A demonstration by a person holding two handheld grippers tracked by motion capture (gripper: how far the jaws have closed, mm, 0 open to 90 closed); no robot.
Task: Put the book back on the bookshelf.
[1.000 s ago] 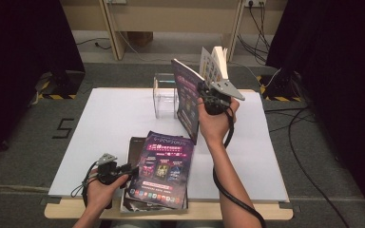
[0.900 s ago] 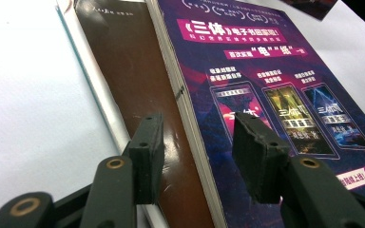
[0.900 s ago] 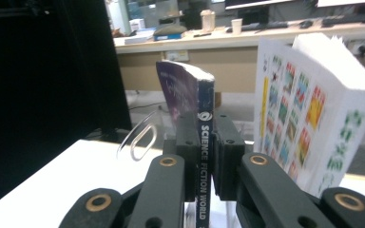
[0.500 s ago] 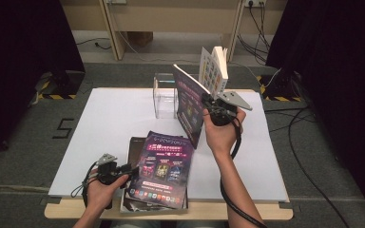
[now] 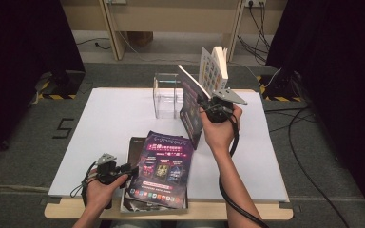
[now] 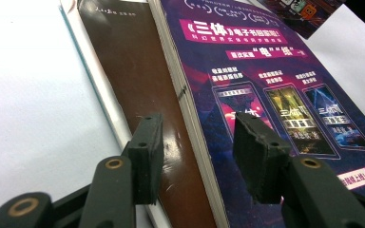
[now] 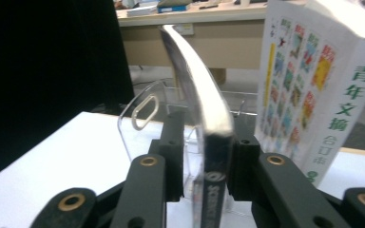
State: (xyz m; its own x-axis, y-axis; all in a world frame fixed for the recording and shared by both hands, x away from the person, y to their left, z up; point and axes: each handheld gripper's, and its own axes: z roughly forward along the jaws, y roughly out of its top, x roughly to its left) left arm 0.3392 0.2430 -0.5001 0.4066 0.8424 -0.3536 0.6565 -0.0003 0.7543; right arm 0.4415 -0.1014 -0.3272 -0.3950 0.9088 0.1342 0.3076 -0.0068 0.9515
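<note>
The magazine (image 7: 214, 137) between the right tongs (image 7: 204, 156) has a glossy paper cover; the stand (image 7: 145, 114) beyond is clear smooth plastic; the worktop (image 5: 109, 123) under the left tongs (image 6: 197, 142) is matt white

A clear acrylic rack (image 5: 167, 95) stands on the white bench (image 5: 104, 128), toward its far side. Just right of the rack a thin purple-covered book (image 5: 189, 107) stands upright, with a thick white-spined book (image 5: 214, 69) behind it. Nearer than the rack, at the bench's near edge, a purple-covered magazine (image 5: 164, 166) lies on a brown-covered book (image 5: 134, 152).
</note>
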